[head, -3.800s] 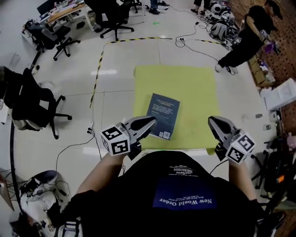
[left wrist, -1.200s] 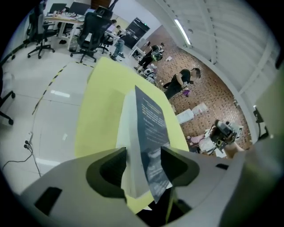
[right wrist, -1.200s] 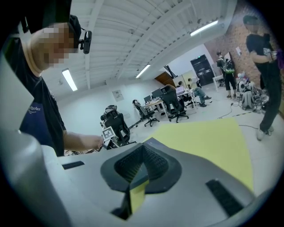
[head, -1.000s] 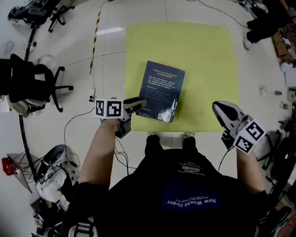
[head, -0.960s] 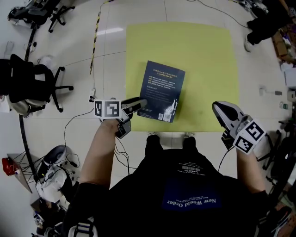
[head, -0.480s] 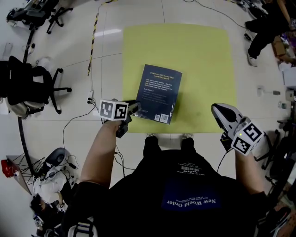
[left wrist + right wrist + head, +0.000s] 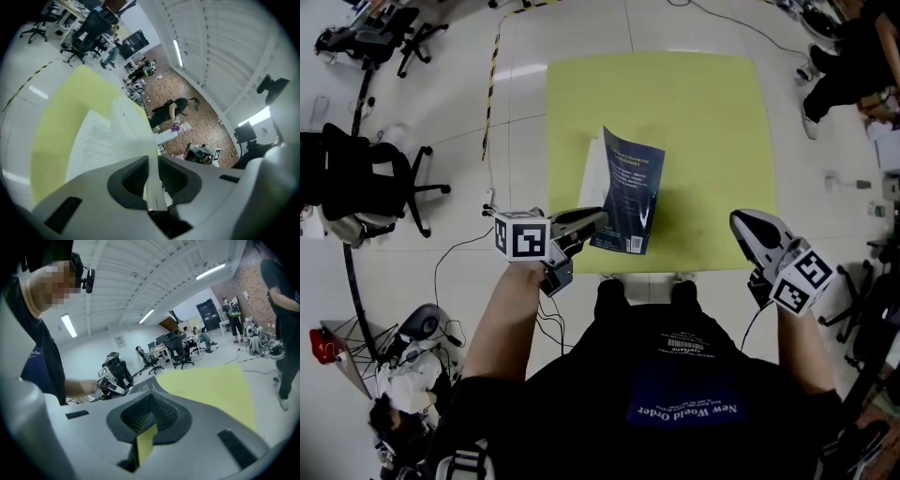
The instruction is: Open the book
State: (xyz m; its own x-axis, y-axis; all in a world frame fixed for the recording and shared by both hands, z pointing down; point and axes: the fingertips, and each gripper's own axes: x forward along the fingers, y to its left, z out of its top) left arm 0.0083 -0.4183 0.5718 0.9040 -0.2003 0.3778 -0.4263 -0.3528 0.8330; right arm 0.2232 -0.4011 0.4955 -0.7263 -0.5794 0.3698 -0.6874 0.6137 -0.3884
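Yellow mat (image 7: 703, 122) on floor (image 7: 520, 150), book (image 7: 628, 187) atop

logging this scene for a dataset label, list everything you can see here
mat: one, yellow, centre of the head view
book: one, dark blue cover, on the mat, cover raised over white pages
office chairs: at least two, black, at left
hazard tape: one strip, yellow and black, left of the mat
bystander: one, in black, top right
left gripper: one, grey, jaws have just been closing, now pinching the book's cover edge
right gripper: one, grey, shut, empty, over the mat's near right part
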